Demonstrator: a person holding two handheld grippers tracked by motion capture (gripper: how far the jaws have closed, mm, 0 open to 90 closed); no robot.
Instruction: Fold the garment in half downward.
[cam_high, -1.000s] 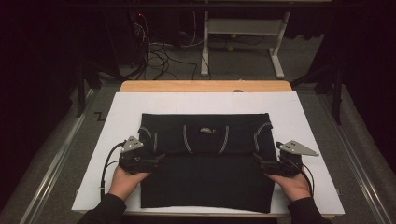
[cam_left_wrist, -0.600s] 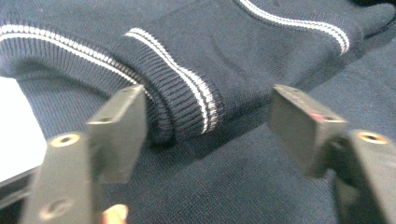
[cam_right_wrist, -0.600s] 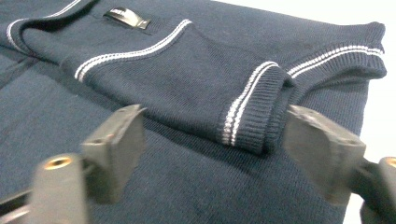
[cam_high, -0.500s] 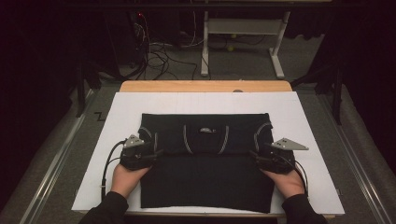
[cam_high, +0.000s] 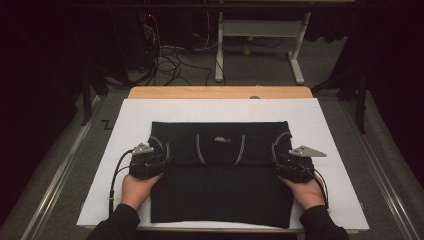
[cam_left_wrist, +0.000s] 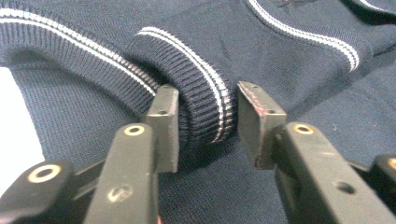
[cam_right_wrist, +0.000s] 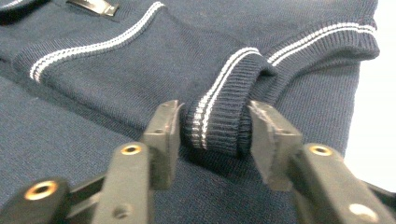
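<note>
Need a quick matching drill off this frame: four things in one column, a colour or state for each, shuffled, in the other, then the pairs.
Column 1:
1. sweater
2. table cover
3. left tool
4. stripe on the cuff

Column 2:
A. white sheet under the garment
B. jaws apart, either side of a ribbed cuff
C. dark navy knit, folded flat
D. thin white double line on ribbing

Pairs: 1-C, 2-A, 3-B, 4-D
</note>
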